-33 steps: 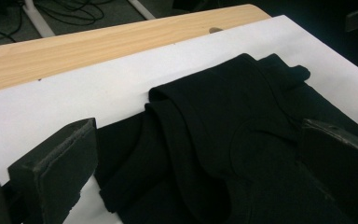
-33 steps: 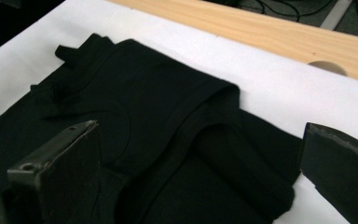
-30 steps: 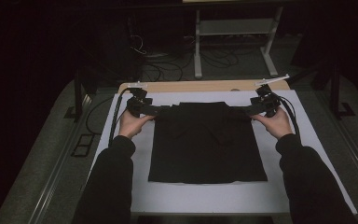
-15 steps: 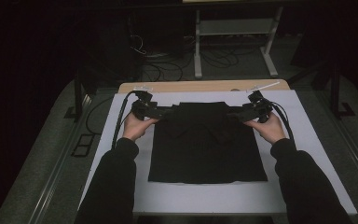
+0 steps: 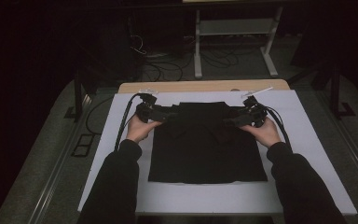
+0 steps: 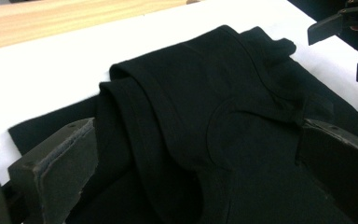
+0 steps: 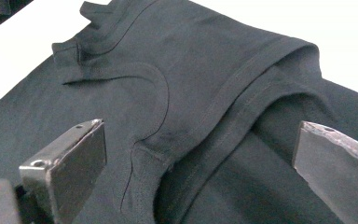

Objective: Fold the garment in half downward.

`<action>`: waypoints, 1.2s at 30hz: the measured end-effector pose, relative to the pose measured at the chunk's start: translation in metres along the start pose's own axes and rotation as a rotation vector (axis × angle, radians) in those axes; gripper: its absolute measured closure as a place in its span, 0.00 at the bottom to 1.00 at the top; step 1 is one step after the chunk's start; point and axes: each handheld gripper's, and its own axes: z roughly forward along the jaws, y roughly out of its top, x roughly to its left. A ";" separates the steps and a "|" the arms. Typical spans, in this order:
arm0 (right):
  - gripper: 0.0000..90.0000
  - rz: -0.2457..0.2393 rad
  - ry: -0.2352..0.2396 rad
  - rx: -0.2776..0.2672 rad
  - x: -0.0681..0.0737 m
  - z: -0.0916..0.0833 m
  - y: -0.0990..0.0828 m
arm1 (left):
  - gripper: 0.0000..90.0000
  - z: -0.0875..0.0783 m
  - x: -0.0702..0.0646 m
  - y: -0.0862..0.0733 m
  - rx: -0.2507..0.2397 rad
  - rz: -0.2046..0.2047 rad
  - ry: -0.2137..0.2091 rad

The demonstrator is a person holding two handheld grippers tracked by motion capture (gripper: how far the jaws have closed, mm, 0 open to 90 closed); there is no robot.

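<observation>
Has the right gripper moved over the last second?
Yes. In the high view the right gripper has slid inward toward the left gripper, from off the shirt's right edge to over its top corner, against the fixed white mat.

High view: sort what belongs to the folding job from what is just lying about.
In the job:
black cotton T-shirt, folded, on the white sheet
left tongs, open at its far left corner
right tongs, open at its far right corner
white sheet covering the table

Lying about:
white metal stand on the floor beyond
loose cables on the floor
</observation>
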 end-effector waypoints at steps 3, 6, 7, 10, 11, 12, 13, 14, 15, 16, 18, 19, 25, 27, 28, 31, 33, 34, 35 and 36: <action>0.03 0.003 0.008 0.008 0.001 0.003 -0.002 | 0.00 0.003 0.000 -0.001 0.013 -0.008 -0.020; 0.04 0.009 0.016 0.014 0.002 0.006 -0.003 | 0.00 0.005 -0.001 -0.002 0.030 -0.010 -0.034; 0.05 0.006 0.019 0.015 0.003 0.007 -0.003 | 0.01 0.006 -0.001 -0.002 0.034 -0.009 -0.035; 0.06 0.006 0.024 0.022 0.004 0.010 -0.004 | 0.03 0.008 -0.002 -0.003 0.049 0.000 -0.039; 0.07 0.006 0.026 0.024 0.004 0.011 -0.005 | 0.04 0.009 -0.003 -0.004 0.050 -0.003 -0.044; 0.09 0.004 0.027 0.026 0.004 0.012 -0.005 | 0.05 0.010 -0.003 -0.004 0.054 -0.001 -0.045; 0.10 0.007 0.027 0.027 0.004 0.013 -0.005 | 0.06 0.010 -0.004 -0.004 0.055 -0.001 -0.048; 0.12 0.007 0.029 0.031 0.005 0.014 -0.006 | 0.07 0.010 -0.003 -0.004 0.060 0.004 -0.052; 0.12 0.009 0.032 0.031 0.005 0.015 -0.006 | 0.08 0.011 -0.004 -0.004 0.063 -0.001 -0.057; 0.13 0.007 0.033 0.033 0.005 0.016 -0.006 | 0.10 0.011 -0.004 -0.004 0.072 0.001 -0.059; 0.14 0.004 0.037 0.037 0.006 0.017 -0.006 | 0.14 0.013 -0.005 -0.005 0.086 -0.003 -0.067; 0.15 0.003 0.037 0.040 0.007 0.018 -0.007 | 0.15 0.014 -0.005 -0.005 0.095 -0.001 -0.071; 0.21 0.007 0.043 0.049 0.008 0.023 -0.009 | 0.26 0.016 -0.004 -0.007 0.138 -0.007 -0.112; 0.23 0.005 0.043 0.054 0.008 0.024 -0.009 | 0.31 0.016 -0.005 -0.007 0.149 0.000 -0.110; 0.24 0.004 0.042 0.056 0.008 0.024 -0.010 | 0.33 0.017 -0.005 -0.008 0.153 0.004 -0.105; 0.28 0.009 0.048 0.053 0.008 0.025 -0.010 | 0.40 0.019 -0.006 -0.008 0.170 0.006 -0.082; 0.32 0.020 0.055 0.050 0.008 0.026 -0.010 | 0.43 0.021 -0.006 -0.009 0.181 0.006 -0.068; 0.34 0.026 0.063 0.052 0.008 0.026 -0.010 | 0.44 0.022 -0.006 -0.010 0.188 0.006 -0.064; 0.36 0.030 0.066 0.052 0.008 0.026 -0.010 | 0.45 0.023 -0.006 -0.010 0.195 0.004 -0.058; 0.38 0.033 0.069 0.051 0.008 0.027 -0.010 | 0.47 0.023 -0.005 -0.010 0.206 0.007 -0.056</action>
